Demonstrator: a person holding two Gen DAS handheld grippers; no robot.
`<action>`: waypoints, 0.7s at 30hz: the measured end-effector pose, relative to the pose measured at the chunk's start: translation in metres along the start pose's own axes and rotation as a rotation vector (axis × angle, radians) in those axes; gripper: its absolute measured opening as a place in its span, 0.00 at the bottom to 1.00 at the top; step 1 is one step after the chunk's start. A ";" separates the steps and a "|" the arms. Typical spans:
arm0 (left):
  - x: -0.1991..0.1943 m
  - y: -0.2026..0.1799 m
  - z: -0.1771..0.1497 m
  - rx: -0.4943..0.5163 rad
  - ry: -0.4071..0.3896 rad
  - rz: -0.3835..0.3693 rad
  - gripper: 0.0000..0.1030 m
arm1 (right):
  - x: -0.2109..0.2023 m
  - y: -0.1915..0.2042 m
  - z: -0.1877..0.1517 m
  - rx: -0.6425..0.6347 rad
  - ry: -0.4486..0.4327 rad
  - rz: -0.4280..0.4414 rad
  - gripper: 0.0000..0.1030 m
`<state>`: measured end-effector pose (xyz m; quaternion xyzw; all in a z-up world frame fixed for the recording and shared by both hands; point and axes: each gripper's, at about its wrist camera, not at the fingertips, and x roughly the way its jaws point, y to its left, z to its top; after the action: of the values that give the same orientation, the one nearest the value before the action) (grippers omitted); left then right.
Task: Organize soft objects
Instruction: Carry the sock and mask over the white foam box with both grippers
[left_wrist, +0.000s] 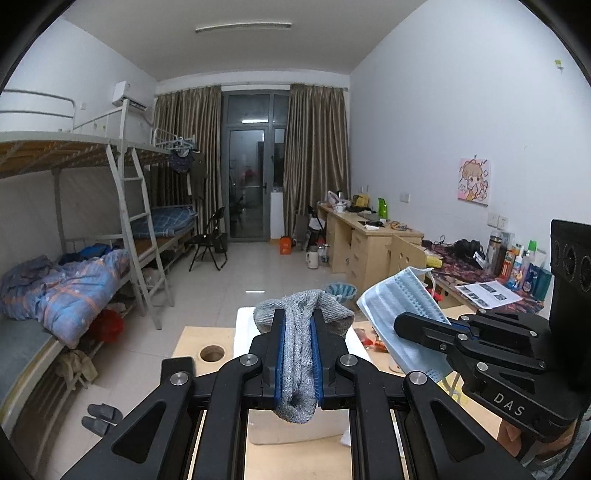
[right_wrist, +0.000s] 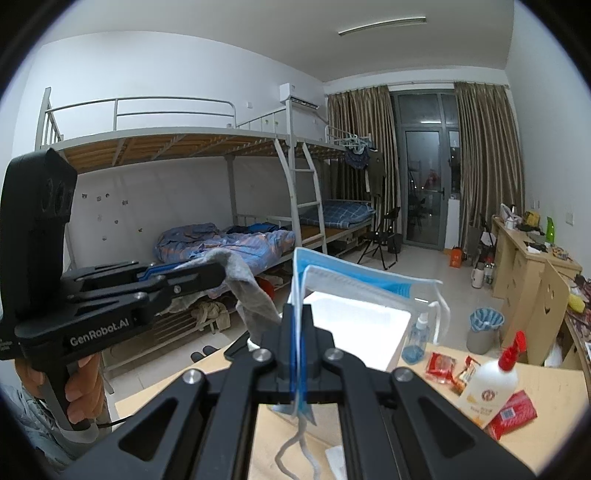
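The left tool (left_wrist: 298, 332) is clamped on a grey sock (left_wrist: 301, 332), held up above the white box (right_wrist: 354, 325) on the surface (right_wrist: 546, 435). Just beside the sock, the right tool (right_wrist: 297, 332) pinches a blue face mask (right_wrist: 354, 284) over that box.

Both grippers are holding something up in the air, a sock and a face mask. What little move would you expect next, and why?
Probably lowering one item into the white box. The left gripper is shut on the grey sock and the right gripper on the blue mask, both held above the table, with the open box just ahead of them. I'd guess the sock goes first, though either could.
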<state>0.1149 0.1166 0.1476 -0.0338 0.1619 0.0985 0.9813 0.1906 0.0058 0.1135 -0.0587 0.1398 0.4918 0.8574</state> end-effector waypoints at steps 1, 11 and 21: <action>0.004 0.000 0.002 0.002 0.003 0.002 0.12 | 0.004 -0.001 0.003 -0.004 0.000 -0.002 0.04; 0.051 0.004 0.016 0.002 0.060 -0.019 0.12 | 0.021 -0.012 0.008 -0.014 0.007 0.000 0.04; 0.096 0.013 0.022 -0.016 0.106 -0.050 0.12 | 0.034 -0.026 0.005 -0.003 0.014 -0.012 0.04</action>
<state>0.2079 0.1488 0.1371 -0.0507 0.2122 0.0734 0.9732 0.2308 0.0221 0.1074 -0.0642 0.1446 0.4867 0.8591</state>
